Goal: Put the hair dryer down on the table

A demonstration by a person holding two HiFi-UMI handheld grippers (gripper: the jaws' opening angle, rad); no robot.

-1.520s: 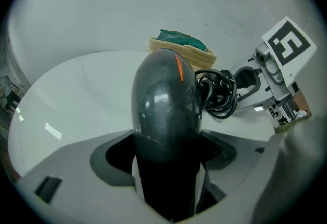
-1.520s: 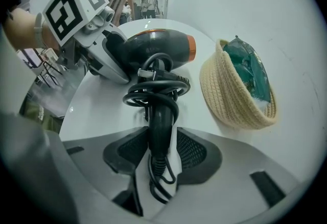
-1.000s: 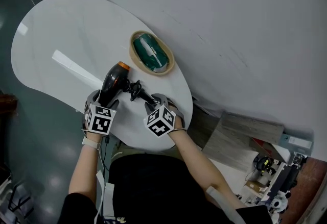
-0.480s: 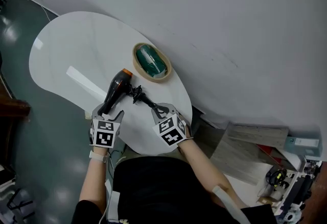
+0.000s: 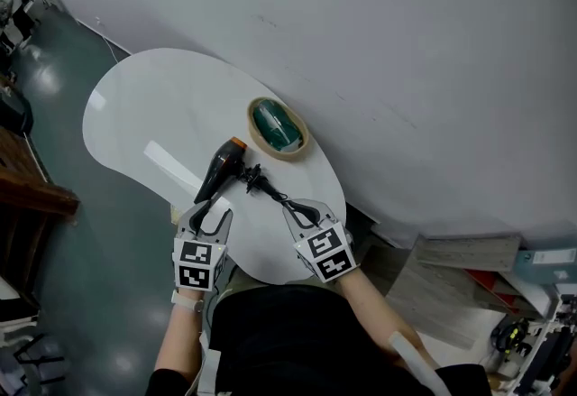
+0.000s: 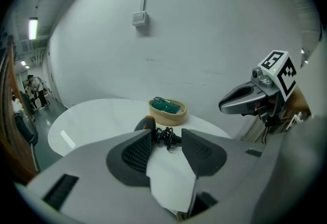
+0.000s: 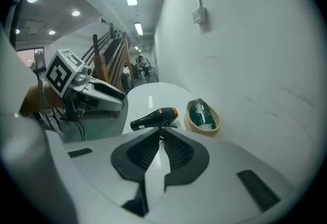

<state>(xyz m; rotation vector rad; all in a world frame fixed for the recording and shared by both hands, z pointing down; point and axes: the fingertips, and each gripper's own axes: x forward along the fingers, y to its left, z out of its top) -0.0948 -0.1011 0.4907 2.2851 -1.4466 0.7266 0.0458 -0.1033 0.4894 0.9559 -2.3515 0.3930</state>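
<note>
The black hair dryer (image 5: pixel 220 171) with its orange nozzle lies flat on the white oval table (image 5: pixel 149 105), and its coiled cord (image 5: pixel 258 180) sits beside the handle. It also shows in the left gripper view (image 6: pixel 144 125) and in the right gripper view (image 7: pixel 152 118). My left gripper (image 5: pixel 210 216) hangs just behind the dryer's rear end, apart from it; its jaws are closing with nothing between them. My right gripper (image 5: pixel 303 208) hovers at the cord's near end, its jaws closing, almost together and empty.
A woven basket (image 5: pixel 295 151) holding a green object stands on the table just beyond the dryer, near the grey wall. Dark wooden furniture (image 5: pixel 27 178) stands on the floor to the left. The table's near edge lies under both grippers.
Both grippers have let go of the dryer and drawn back toward the person. The dryer stays lying on the table. Both pairs of jaws have narrowed, the right pair almost fully.
</note>
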